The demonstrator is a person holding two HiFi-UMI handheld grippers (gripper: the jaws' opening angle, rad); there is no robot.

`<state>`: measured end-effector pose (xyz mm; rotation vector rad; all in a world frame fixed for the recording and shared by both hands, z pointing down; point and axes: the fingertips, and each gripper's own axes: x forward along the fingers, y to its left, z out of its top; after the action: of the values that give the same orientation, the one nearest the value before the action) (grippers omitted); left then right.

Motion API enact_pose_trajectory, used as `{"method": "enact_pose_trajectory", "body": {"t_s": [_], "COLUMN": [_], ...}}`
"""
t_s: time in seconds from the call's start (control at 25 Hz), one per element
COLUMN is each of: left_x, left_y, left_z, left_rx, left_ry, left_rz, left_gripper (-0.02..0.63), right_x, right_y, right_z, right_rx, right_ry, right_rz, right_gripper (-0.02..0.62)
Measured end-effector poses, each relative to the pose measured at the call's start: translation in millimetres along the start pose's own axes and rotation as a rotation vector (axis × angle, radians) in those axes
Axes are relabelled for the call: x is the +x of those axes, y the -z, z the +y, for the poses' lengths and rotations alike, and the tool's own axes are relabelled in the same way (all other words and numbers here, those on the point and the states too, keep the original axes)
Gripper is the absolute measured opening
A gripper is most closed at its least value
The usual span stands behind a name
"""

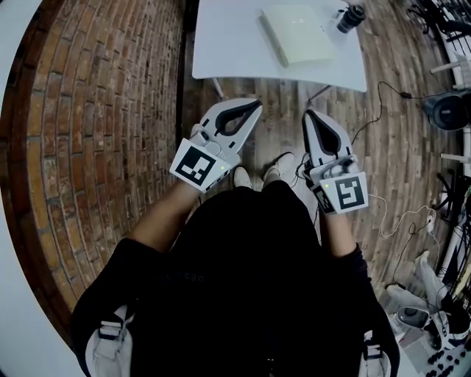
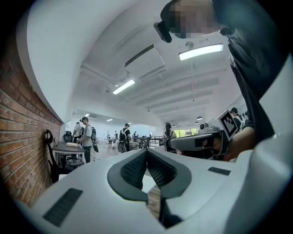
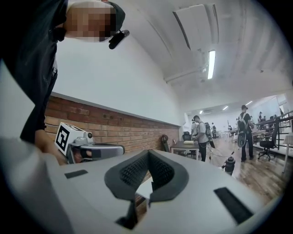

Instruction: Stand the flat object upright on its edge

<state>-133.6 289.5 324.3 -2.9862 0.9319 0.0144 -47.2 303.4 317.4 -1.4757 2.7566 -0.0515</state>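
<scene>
The person stood short of a white table (image 1: 235,51), holding both grippers out in front of the body over the wooden floor (image 1: 390,147). The left gripper (image 1: 256,104) had its jaws pressed together with nothing between them. The right gripper (image 1: 307,115), just to its right, was likewise closed and empty. Both pointed toward the table but were well apart from it.

The flat object (image 1: 298,33), a pale cream slab, lay flat on the far right part of the table. A dark round container (image 1: 351,18) stood just beside its far right corner. A brick wall (image 1: 96,110) ran along the left. The person's light shoes (image 1: 261,175) showed below the grippers. Other people (image 2: 86,137) stood far off in the room.
</scene>
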Motion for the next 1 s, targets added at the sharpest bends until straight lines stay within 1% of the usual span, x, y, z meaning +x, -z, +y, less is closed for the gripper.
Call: {"method": "enact_pose_trajectory", "body": {"t_s": [0.12, 0.24, 0.44, 0.56, 0.72, 0.88, 1.0], "left_x": [-7.6, -14.5, -15.3, -12.4, -4.2, 7.8, 22.0], "left_y": [-2.1, -5.3, -7.0, -5.6, -2.5, -1.2, -2.6], "left_z": [-2.1, -4.8, -12.6, -14.9, -16.1, -13.8, -10.1], "left_rx": [-0.007, 0.003, 0.002, -0.005, -0.009, -0.006, 0.013], "left_ry": [-0.003, -0.007, -0.001, -0.001, -0.004, -0.006, -0.013], "left_rz": [-0.003, -0.012, -0.013, -0.015, -0.012, -0.003, -0.004], "left_gripper": [0.02, 0.02, 0.02, 0.02, 0.02, 0.02, 0.02], "right_x": [-2.6, -6.7, -16.5, -22.5, -25.6, -21.4, -15.3], "right_y": [-2.8, -4.8, -2.1, 5.3, 10.1, 11.7, 11.5], "right_z": [11.1, 19.4, 20.8, 17.1, 7.8, -7.8, -23.8], "right_rx": [-0.007, -0.006, -0.018, -0.021, -0.006, -0.002, 0.009], "right_ry": [-0.004, -0.003, 0.015, 0.02, 0.019, 0.013, 0.004], "right_rz": [0.0, -0.004, 0.014, 0.036, 0.042, 0.03, 0.023], "right_gripper": [0.005, 0.006, 0.008, 0.008, 0.008, 0.008, 0.008]}}
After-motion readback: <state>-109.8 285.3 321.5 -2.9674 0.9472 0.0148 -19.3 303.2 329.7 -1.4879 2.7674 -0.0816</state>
